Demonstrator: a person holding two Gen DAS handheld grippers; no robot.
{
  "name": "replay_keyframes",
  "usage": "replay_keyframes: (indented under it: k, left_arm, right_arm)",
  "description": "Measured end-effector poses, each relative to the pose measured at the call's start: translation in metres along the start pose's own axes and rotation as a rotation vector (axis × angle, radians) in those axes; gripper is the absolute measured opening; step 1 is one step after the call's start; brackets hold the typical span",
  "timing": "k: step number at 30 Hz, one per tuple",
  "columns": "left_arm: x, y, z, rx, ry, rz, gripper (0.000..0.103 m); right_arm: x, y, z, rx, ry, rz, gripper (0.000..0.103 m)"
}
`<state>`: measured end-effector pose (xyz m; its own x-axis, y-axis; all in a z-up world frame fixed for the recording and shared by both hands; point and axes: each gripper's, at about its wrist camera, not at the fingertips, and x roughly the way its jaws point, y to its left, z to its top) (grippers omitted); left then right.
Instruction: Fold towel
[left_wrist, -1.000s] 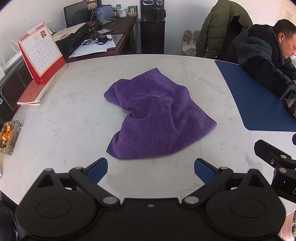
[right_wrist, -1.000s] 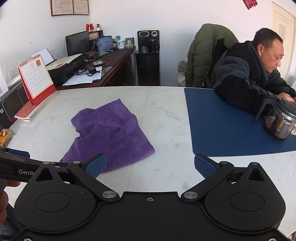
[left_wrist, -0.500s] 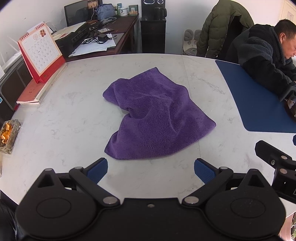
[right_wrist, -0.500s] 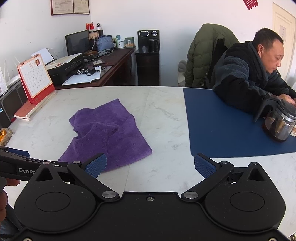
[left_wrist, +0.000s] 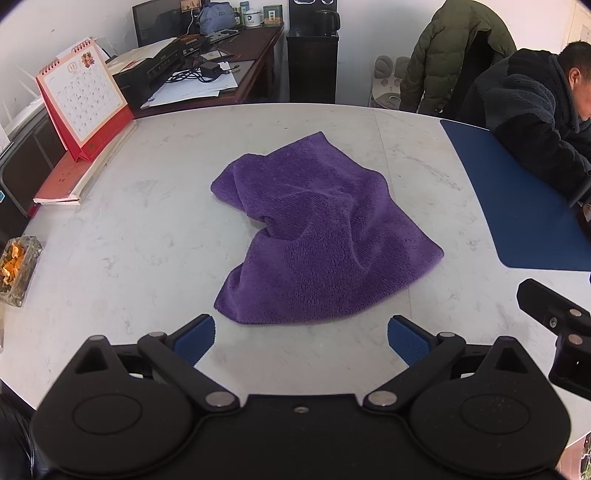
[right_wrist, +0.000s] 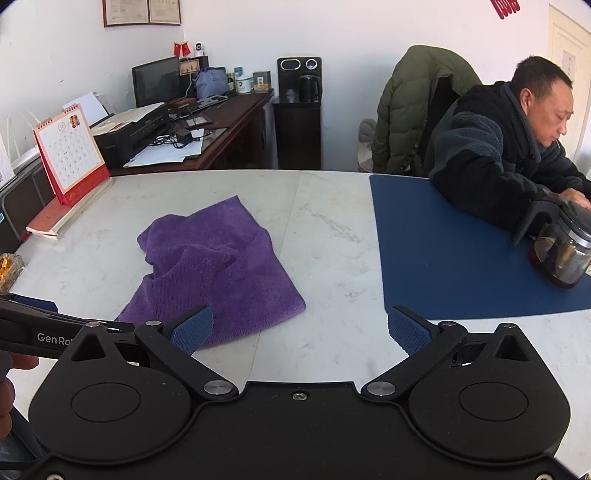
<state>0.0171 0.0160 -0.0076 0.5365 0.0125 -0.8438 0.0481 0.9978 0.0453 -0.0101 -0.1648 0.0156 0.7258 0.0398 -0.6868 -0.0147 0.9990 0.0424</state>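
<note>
We're pre-grasp: towel (left_wrist: 317, 236) lies crumpled mid-table at 12 o'clock, untouched. Left gripper (left_wrist: 300, 338) and right gripper (right_wrist: 300, 330) gape wide, empty. Next, probably pinch the near corners.

We see purple towel (left_wrist: 317, 236) (right_wrist: 218, 269): fuzzy terry cloth, unfolded but rumpled, lying loose on white marbled counter (left_wrist: 129, 229). Ridges and creases bunch across its middle; far-left part puckered. Near edge lies flat, near-right corner spread out on counter.
</note>
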Motion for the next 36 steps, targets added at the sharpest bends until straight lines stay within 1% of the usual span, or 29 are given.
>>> replay_keyframes:
  k: [5, 10, 14, 18, 20, 21, 23, 24, 25, 27, 29, 31, 33, 34, 35, 36]
  left_arm:
    - [0.01, 0.016, 0.003, 0.008, -0.021, 0.002, 0.101]
    - [0.023, 0.035, 0.013, 0.026, -0.039, -0.046, 0.101]
    - [0.046, 0.051, 0.022, 0.05, 0.002, -0.1, 0.1]
    - [0.065, 0.064, 0.03, 0.061, 0.037, -0.134, 0.1]
    - [0.07, 0.069, 0.034, 0.063, 0.035, -0.14, 0.1]
    - [0.072, 0.071, 0.036, 0.06, 0.037, -0.141, 0.101]
    - [0.078, 0.075, 0.038, 0.041, 0.048, -0.15, 0.101]
    - [0.081, 0.077, 0.039, 0.024, 0.055, -0.156, 0.101]
    - [0.084, 0.079, 0.039, 0.005, 0.06, -0.16, 0.101]
    - [0.088, 0.082, 0.038, -0.028, 0.057, -0.164, 0.101]
    - [0.09, 0.083, 0.036, -0.056, 0.065, -0.166, 0.101]
    - [0.09, 0.082, 0.036, -0.073, 0.076, -0.156, 0.101]
    - [0.087, 0.081, 0.039, -0.101, 0.078, -0.144, 0.101]
    - [0.085, 0.08, 0.041, -0.113, 0.072, -0.137, 0.101]
    - [0.081, 0.078, 0.044, -0.123, 0.061, -0.122, 0.101]
    - [0.079, 0.077, 0.046, -0.126, 0.05, -0.103, 0.101]
  right_arm:
    - [0.011, 0.007, 0.009, -0.028, 0.011, -0.009, 0.103]
    - [0.021, 0.015, 0.022, -0.009, 0.016, 0.006, 0.103]
    - [0.032, 0.025, 0.031, 0.0, 0.027, -0.002, 0.103]
    - [0.043, 0.035, 0.042, -0.005, 0.048, -0.005, 0.103]
    - [0.03, 0.04, 0.062, -0.017, -0.03, 0.007, 0.103]
    - [0.018, 0.041, 0.072, -0.02, -0.099, 0.014, 0.103]
    - [0.006, 0.038, 0.08, -0.016, -0.208, 0.034, 0.103]
    - [0.008, 0.034, 0.078, -0.016, -0.235, 0.056, 0.103]
    - [0.012, 0.03, 0.076, -0.012, -0.24, 0.075, 0.103]
    - [0.034, 0.017, 0.066, 0.028, -0.164, 0.085, 0.103]
    - [0.047, 0.011, 0.061, 0.03, -0.125, 0.077, 0.103]
    - [0.049, 0.01, 0.062, 0.014, -0.139, 0.07, 0.103]
    - [0.044, 0.004, 0.069, 0.015, -0.218, 0.135, 0.103]
    - [0.044, 0.003, 0.071, 0.016, -0.23, 0.157, 0.103]
    - [0.048, -0.002, 0.075, 0.017, -0.234, 0.203, 0.103]
    - [0.055, -0.006, 0.079, 0.01, -0.214, 0.231, 0.103]
